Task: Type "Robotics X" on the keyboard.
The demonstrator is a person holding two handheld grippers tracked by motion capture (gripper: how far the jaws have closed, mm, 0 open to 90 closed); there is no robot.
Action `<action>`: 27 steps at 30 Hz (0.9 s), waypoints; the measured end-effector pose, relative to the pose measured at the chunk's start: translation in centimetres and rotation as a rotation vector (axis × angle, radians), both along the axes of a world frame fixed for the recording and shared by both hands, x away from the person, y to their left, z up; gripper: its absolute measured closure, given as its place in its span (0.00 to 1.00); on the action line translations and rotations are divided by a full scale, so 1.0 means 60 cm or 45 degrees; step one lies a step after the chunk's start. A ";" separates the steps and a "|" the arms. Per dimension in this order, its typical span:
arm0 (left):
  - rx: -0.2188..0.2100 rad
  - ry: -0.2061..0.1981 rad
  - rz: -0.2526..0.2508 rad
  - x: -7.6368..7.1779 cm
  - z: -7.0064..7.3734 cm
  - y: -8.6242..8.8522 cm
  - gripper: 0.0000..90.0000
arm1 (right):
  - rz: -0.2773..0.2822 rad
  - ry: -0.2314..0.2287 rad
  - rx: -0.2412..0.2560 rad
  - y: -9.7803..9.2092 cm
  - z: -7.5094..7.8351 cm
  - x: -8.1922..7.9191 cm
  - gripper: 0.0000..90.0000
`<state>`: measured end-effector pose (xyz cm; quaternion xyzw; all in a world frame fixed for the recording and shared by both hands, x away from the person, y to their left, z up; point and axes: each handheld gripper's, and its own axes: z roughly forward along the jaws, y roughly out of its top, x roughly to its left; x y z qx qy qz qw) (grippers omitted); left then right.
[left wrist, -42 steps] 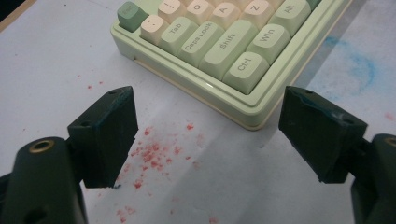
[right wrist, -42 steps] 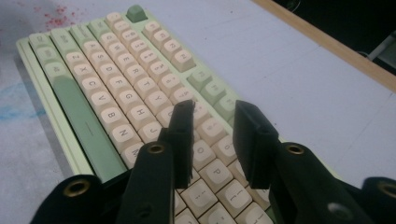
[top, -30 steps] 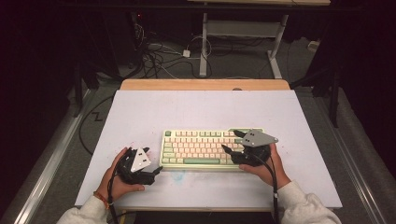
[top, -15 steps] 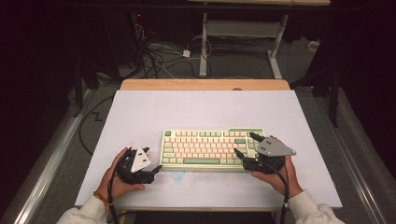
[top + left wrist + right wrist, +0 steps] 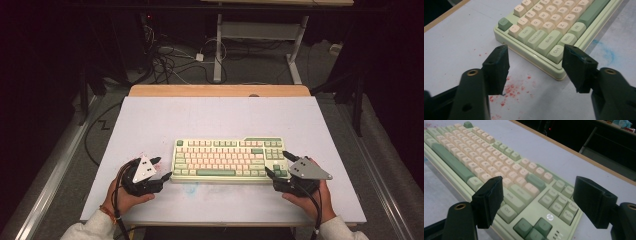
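The mechanical keyboard (image 5: 229,158), pale green with cream and green keycaps, is seen at the lower centre of the high view, lying flat on the white bench (image 5: 220,117) with its long axis running left to right across the frame. Its two short ends are flanked by the tools. The left hand-held gripper (image 5: 161,168) is placed just beside the keyboard's lower left corner, jaws spread wide and holding nothing; in the left gripper view (image 5: 534,63) that corner, with the Ctrl key, is framed in the gap between the jaws, up and to the right. The right hand-held gripper (image 5: 279,164) is set at the lower right corner, jaws likewise spread and empty; in the right gripper view (image 5: 537,200) the arrow keys lie between them. Both stand about equally near, and contact cannot be told. Red specks (image 5: 510,88) and a blue smear (image 5: 607,51) are marked on the bench surface. A grasp at both ends is judged likely.
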<state>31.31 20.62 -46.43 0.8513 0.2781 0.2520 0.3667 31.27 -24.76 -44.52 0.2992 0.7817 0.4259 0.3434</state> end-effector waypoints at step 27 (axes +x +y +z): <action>-0.001 0.146 -0.102 0.046 0.048 -0.052 0.98 | -0.024 0.028 -0.051 -0.013 -0.020 -0.019 0.27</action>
